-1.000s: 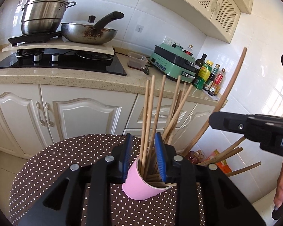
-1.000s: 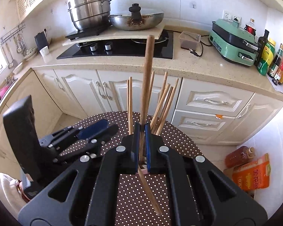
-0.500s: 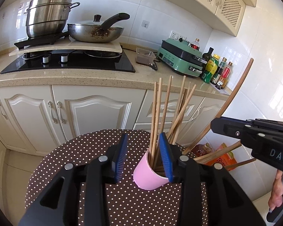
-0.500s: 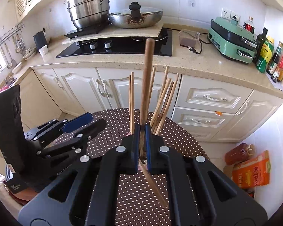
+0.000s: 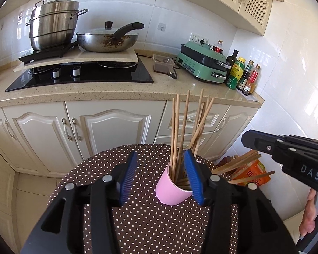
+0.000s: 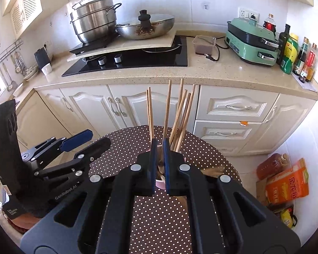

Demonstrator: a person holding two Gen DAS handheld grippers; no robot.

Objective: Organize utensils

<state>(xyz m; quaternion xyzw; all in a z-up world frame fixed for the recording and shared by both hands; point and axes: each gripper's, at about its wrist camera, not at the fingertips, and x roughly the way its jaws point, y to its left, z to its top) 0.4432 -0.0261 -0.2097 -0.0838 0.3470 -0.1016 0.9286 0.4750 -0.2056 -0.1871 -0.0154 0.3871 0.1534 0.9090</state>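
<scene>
- Looking down the left gripper, I see its blue pads spreading apart; the pink cup stands partly between them, near the right-hand pad, and I see neither pad pressing on it.
- The cup stands on the round brown table with white dots, and a bunch of wooden chopsticks rises from it, fanned out and leaning at different angles.
- More chopsticks stick out sideways behind my left gripper's right finger, low beside the cup; I cannot tell what they rest on.
- My right gripper has its jaws pressed almost together just above the cup's mouth. Something pale shows in the narrow gap, but I cannot tell whether they pinch anything.
- From the right wrist camera the chopsticks stand straight ahead, just beyond the fingertips, and the left gripper hangs off to the left, clear of the cup.
- A hand grips the right tool's handle at the edge of the left view.
- Behind the table runs a kitchen counter with a steel pot and a pan.
</scene>
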